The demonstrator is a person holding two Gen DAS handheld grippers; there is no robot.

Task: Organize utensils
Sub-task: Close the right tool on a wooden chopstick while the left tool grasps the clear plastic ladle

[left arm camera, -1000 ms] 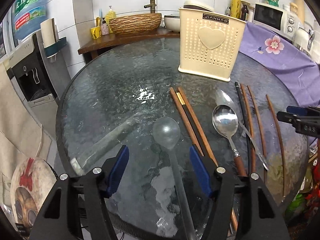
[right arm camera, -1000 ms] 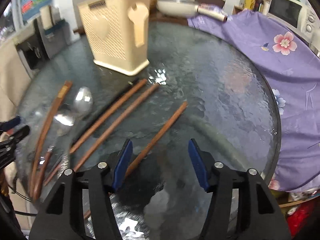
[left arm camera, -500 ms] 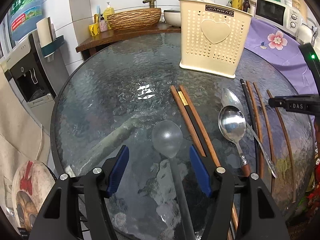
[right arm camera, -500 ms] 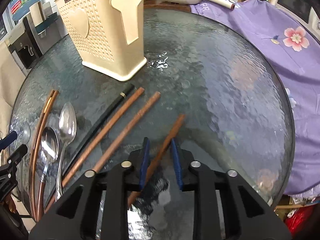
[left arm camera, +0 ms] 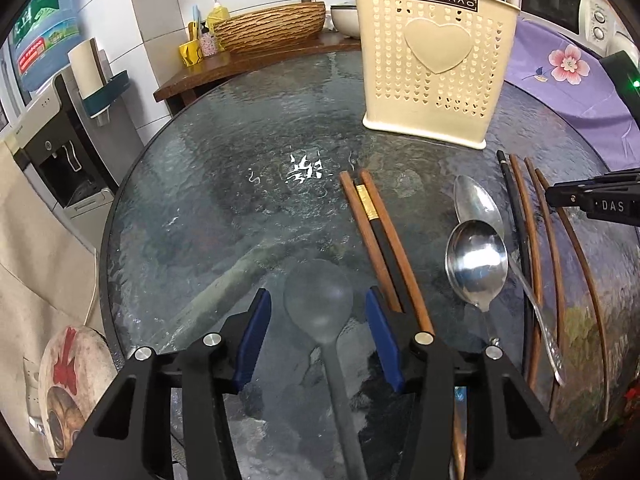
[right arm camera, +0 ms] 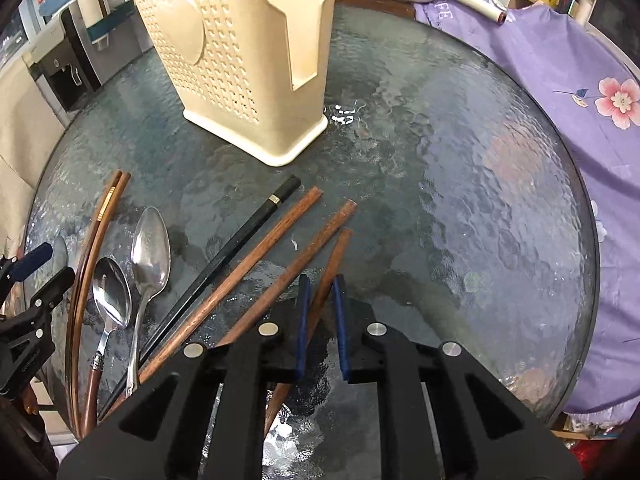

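A translucent spoon [left arm camera: 318, 300] lies on the round glass table [left arm camera: 224, 200], its bowl between the blue pads [left arm camera: 256, 336] of my left gripper [left arm camera: 318, 296]. The jaws are closing, with a gap still showing on each side of the bowl. My right gripper [right arm camera: 321, 280] is closing on a brown chopstick [right arm camera: 336, 252], which runs slantwise between its pads and touches both. A cream perforated utensil caddy [left arm camera: 432, 64] stands upright at the back. Two metal spoons [left arm camera: 476, 264] and several more chopsticks [left arm camera: 376, 236] lie flat between the grippers.
A black chopstick [right arm camera: 248, 236] and two brown ones [right arm camera: 280, 228] lie just left of the held one. Purple flowered cloth [right arm camera: 560, 80] covers the right side. A water dispenser [left arm camera: 60, 148] and a wooden counter with a basket [left arm camera: 272, 28] stand beyond the table.
My right gripper went from wide open to nearly shut around the brown chopstick, which shifted toward its neighbours. My left gripper moved forward over the translucent spoon and its jaws narrowed.
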